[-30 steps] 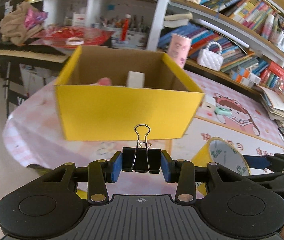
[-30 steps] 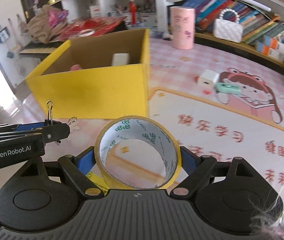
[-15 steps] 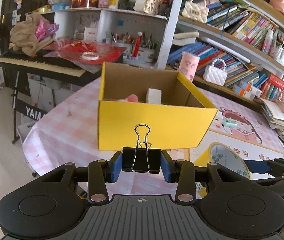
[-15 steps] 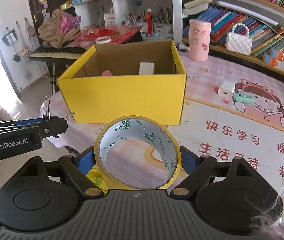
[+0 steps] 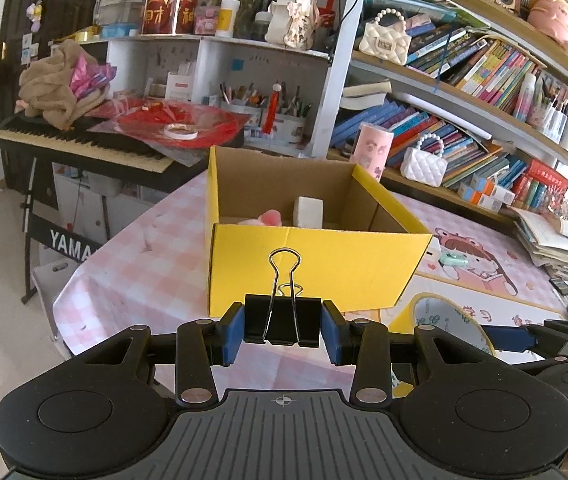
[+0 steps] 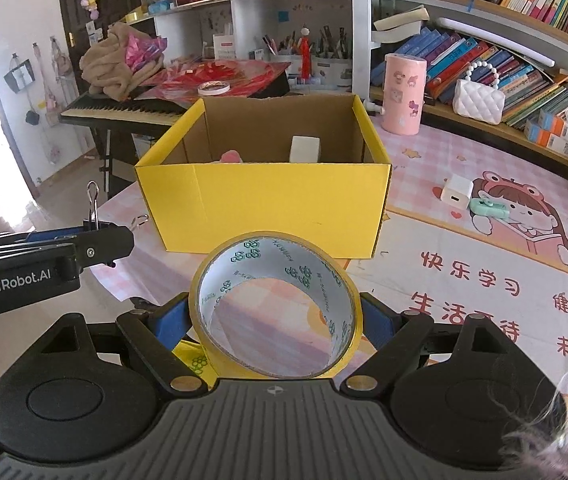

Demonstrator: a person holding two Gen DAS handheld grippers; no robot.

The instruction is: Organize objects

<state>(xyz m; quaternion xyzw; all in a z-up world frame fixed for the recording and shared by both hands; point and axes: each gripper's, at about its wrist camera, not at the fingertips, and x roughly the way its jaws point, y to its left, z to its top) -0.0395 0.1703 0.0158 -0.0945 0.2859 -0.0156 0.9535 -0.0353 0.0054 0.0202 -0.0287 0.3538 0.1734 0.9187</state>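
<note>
Item 1: your left claw (image 5: 282, 328) clamps a black metal binder clip (image 5: 282, 322). Item 2: your right claw (image 6: 275, 320) grips a yellow tape roll (image 6: 275, 307). Both face the open yellow cardboard box (image 6: 264, 204), likely their destination.

a home study: crammed bookshelves (image 5: 484, 80), keyboard piano (image 5: 80, 144), cartoon tablecloth (image 6: 484, 240).
</note>
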